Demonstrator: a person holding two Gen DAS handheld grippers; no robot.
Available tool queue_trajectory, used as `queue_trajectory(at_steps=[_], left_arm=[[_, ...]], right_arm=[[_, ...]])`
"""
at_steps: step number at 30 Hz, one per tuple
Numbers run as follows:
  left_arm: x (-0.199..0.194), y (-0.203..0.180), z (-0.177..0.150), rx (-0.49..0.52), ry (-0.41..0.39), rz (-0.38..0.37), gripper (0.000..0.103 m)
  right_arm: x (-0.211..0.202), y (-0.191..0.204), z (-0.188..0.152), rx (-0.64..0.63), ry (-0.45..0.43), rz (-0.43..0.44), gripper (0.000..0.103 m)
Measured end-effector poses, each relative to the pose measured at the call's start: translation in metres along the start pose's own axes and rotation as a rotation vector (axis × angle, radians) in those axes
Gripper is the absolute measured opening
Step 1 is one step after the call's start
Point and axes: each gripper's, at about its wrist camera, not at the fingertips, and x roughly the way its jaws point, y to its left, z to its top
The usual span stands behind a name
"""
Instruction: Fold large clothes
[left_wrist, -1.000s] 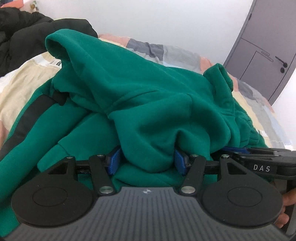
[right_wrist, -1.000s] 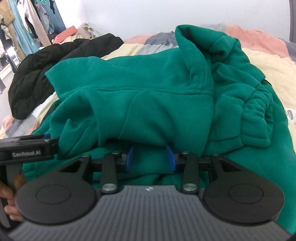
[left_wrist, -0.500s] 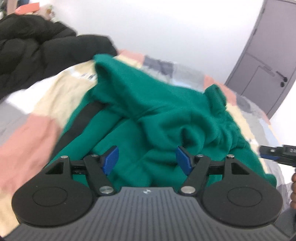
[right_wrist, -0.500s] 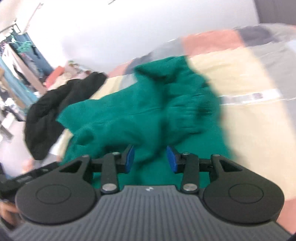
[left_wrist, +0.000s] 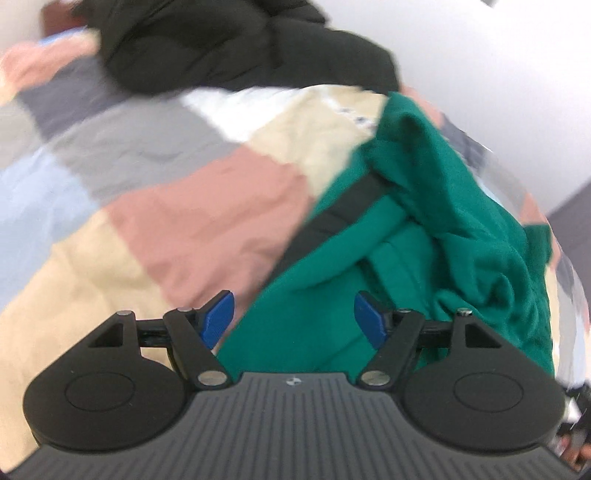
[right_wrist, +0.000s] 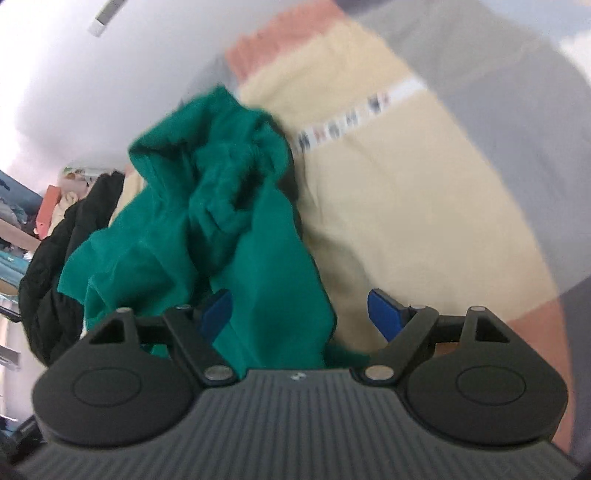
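A crumpled green sweatshirt (left_wrist: 424, 229) with a black stripe (left_wrist: 332, 218) lies on the patchwork bed. In the left wrist view it fills the right half. My left gripper (left_wrist: 294, 319) hovers over its near edge with its jaws opening; green cloth shows below the gap, and the blue pads (left_wrist: 219, 319) do not press on it. In the right wrist view the sweatshirt (right_wrist: 207, 221) lies heaped to the left. My right gripper (right_wrist: 301, 316) has its jaws opening wide; a fold of green cloth runs past the left pad (right_wrist: 218, 314), apart from the right one.
A black jacket (left_wrist: 240, 44) lies bunched at the far side of the bed, also seen as the black jacket (right_wrist: 55, 258) on the left. The bedspread (left_wrist: 184, 221) spreads out in pink, cream and grey patches. Shelves with clothes (right_wrist: 14, 221) stand at the far left.
Both grippers let go of the bunched green fabric. The left one swung left over the bedspread, the right one swung right. Both jaws stand wider.
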Motion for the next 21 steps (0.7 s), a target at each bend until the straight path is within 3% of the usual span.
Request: queue_trajectory(at_steps=[3,9,13,18,21], left_arm=[[0.011,0.010,0.002,-0.054,0.037,-0.018,0.076],[0.035,0.016,-0.001,-0.109,0.164,-0.077,0.076],[0.040,0.020,-0.007,-0.145,0.213,-0.193,0.076],[0.030,0.008,-0.014,-0.089,0.231,-0.385,0.076],[0.028,0.002,-0.018,-0.053,0.243,-0.357,0.077]], right_arm=[[0.010,-0.002,-0.006,0.048,0.086,0.079,0.084],[0.013,0.012,-0.018,-0.015,0.115,0.121,0.084],[0.009,0.009,-0.019,0.030,0.112,0.183,0.084],[0.003,0.017,-0.024,0.026,0.138,0.316,0.084],[0.000,0.022,-0.026,0.020,0.151,0.375,0.084]])
